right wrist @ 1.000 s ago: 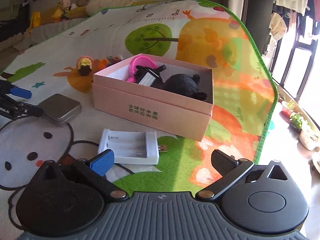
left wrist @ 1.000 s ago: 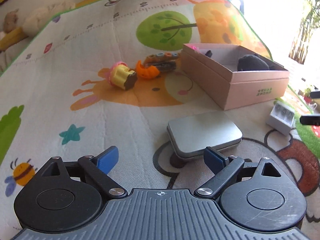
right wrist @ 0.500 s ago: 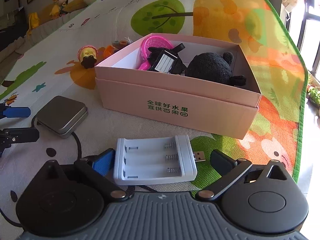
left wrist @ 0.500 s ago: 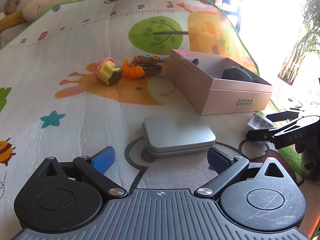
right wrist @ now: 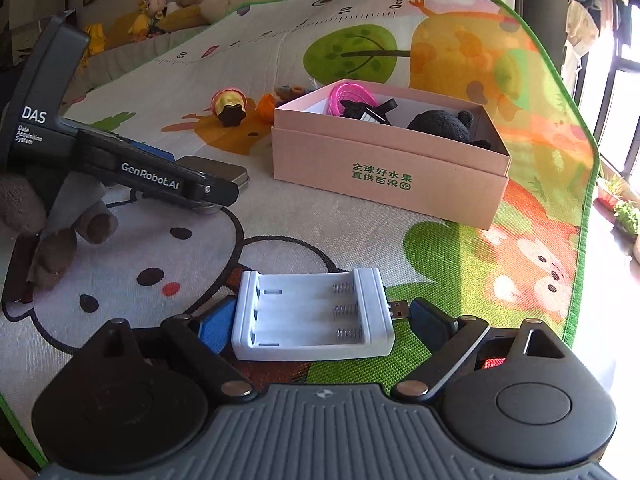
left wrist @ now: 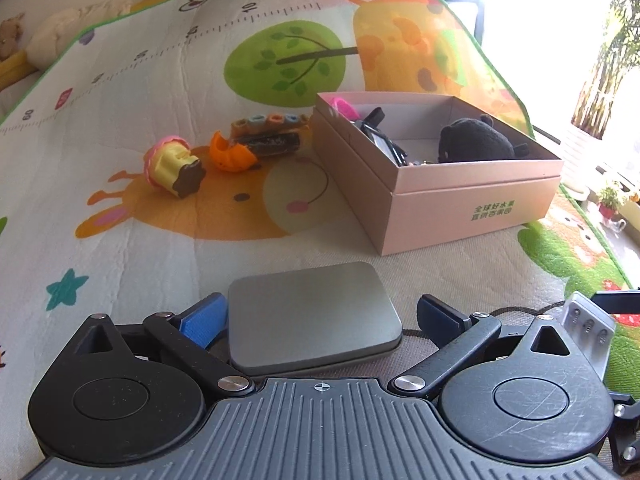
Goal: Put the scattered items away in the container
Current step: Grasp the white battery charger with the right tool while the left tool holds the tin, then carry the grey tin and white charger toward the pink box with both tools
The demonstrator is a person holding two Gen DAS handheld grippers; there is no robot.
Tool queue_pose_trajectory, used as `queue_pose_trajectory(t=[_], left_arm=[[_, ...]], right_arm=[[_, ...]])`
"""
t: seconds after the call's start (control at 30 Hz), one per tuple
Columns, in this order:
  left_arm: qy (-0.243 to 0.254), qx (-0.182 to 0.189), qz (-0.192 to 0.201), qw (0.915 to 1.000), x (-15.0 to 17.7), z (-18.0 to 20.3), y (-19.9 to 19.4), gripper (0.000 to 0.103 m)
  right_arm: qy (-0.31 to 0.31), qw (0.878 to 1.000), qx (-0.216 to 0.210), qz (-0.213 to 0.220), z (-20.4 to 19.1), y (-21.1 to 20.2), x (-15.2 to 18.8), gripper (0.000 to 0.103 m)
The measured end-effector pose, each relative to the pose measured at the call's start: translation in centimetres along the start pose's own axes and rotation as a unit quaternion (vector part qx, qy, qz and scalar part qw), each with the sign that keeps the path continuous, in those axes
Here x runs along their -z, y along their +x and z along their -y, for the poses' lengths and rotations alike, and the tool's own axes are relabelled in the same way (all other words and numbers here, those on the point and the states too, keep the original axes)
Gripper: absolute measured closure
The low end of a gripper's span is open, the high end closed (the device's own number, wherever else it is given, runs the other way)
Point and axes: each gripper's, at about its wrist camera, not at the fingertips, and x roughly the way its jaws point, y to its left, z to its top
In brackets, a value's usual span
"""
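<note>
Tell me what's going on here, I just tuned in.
A person is tidying a play mat with two handheld grippers. The left gripper, opening, straddles the grey tin. The right gripper, closing, straddles the white battery charger. Neither is gripped yet. The pink box already holds a black plush and a pink item; several small toys still lie outside.

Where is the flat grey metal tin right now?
In the left wrist view, the flat grey metal tin lies on the play mat between the left gripper's fingers, near the pink cardboard box.
</note>
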Motion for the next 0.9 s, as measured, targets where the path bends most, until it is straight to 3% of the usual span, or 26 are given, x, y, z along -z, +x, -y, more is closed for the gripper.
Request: queue_pose_trajectory(t=[0.27,0.33,0.7,0.9], left_arm=[[0.005,-0.018,-0.012,0.9998,0.2,0.3,0.3,0.001],[0.008,-0.011,-0.011,0.9998,0.5,0.5,-0.3,0.006],[0.033,0.057,-0.019,0.9976,4.1,3.5,-4.7,0.007],[0.04,0.055,-0.008,0.9976,5.0,4.3,-5.3,0.006]], right_arm=[[0.012,1.0,0.007,0.007,0.2,-1.1,0.9,0.012],[0.016,1.0,0.007,0.007,0.4,-1.3,1.2,0.012],[0.032,0.999,0.04,0.013,1.4,-3.1,2.6,0.012],[0.043,0.998,0.041,0.016,1.8,-3.3,3.1,0.011]])
